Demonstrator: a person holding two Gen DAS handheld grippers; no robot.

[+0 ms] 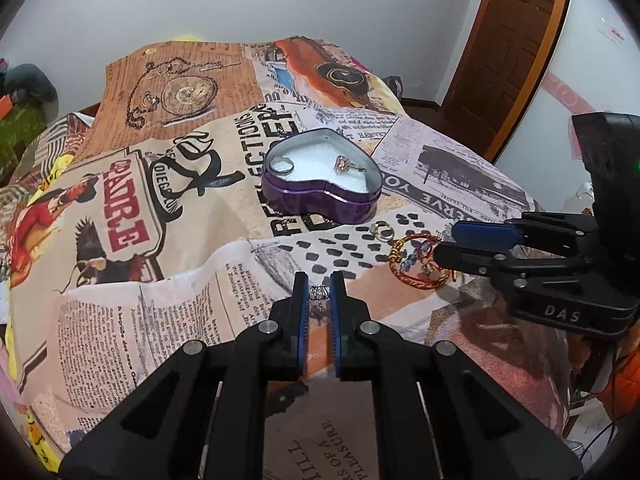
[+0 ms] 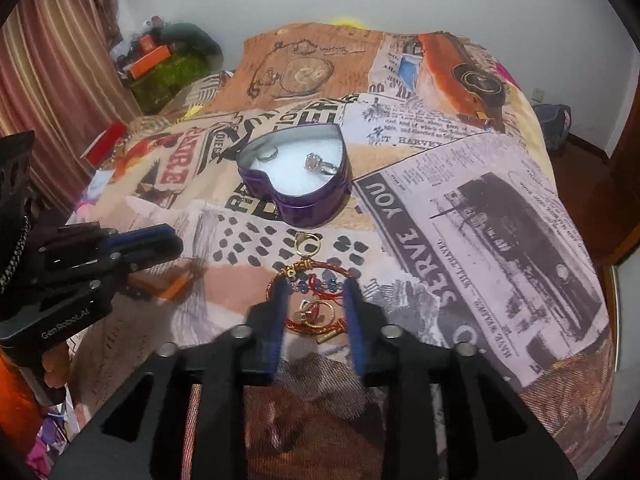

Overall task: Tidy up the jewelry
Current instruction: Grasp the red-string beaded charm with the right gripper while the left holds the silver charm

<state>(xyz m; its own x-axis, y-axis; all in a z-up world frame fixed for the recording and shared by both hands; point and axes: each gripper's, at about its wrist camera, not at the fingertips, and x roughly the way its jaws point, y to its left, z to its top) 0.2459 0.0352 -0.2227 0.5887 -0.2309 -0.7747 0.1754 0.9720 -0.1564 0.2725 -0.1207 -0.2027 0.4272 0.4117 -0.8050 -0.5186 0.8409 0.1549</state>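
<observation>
The left hand-held gripper [image 1: 319,280] is pinched on a small silver jewelry piece [image 1: 319,292], held just above the printed cloth [image 1: 160,208] covering the surface. The right hand-held gripper [image 2: 316,300] is spread, its fingers on either side of the red-and-gold bangle [image 2: 316,322], which lies on the cloth. A gold ring [image 2: 306,242] lies just beyond the bangle. Farther off, the purple heart-shaped tin [image 2: 296,184] stands open, with a plain ring [image 2: 267,155] at its left and a stone-set ring [image 2: 318,164] at its right.
</observation>
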